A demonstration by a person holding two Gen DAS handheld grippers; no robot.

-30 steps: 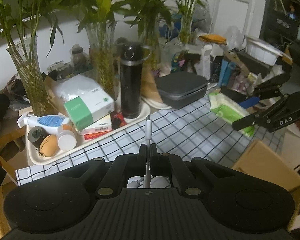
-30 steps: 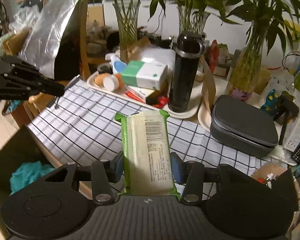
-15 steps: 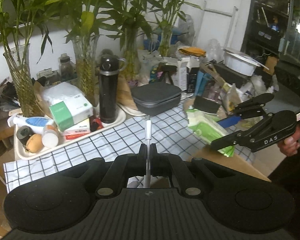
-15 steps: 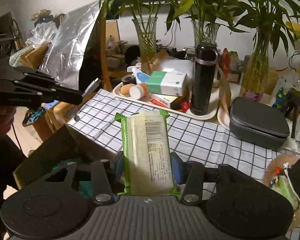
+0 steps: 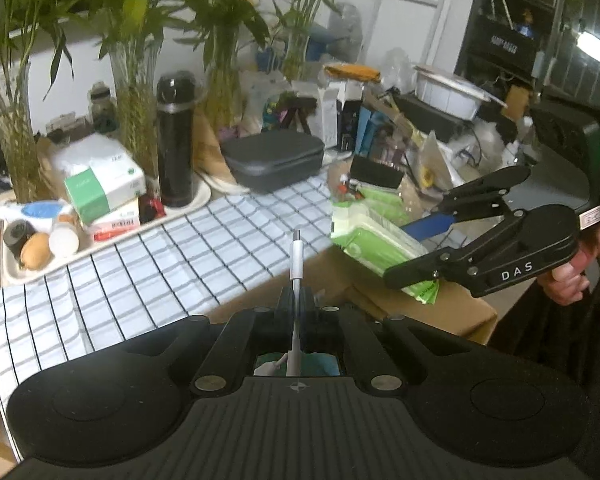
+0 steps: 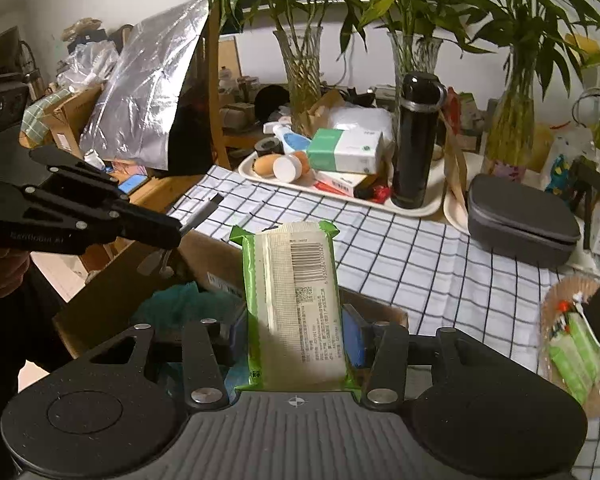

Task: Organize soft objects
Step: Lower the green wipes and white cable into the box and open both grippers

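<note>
My right gripper [image 6: 296, 344] is clamped on a green pack of wet wipes [image 6: 296, 308], its blue pads pressing the pack's two sides about halfway open; the right wrist view shows the pack's barcoded pale back standing upright between the fingers, above the near edge of a cardboard box [image 6: 112, 300] that sits against the checked tabletop [image 6: 420, 264]; that view alone shows a teal cloth [image 6: 180, 304] lying inside the box; from the left wrist view I see the same pack [image 5: 380, 244] from its side, held in the right gripper [image 5: 420, 248] with a hand [image 5: 576, 276] on the grip behind it, and the box [image 5: 452, 312] only as a brown edge below it. My left gripper [image 5: 297, 304] is fully closed on a thin white cable adapter [image 5: 296, 264], which sticks straight up past the fingertips with its metal plug at the top; the right wrist view shows that gripper [image 6: 172, 236] from the side, the adapter [image 6: 206, 210] jutting toward the tabletop and the gripper held over the box's far corner. Both views share the cluttered tray [image 6: 340, 196] with the black flask [image 6: 416, 140] and the grey zip case [image 6: 520, 220]; I see a second green pack [image 6: 576, 356] only at the right wrist view's right edge.
</note>
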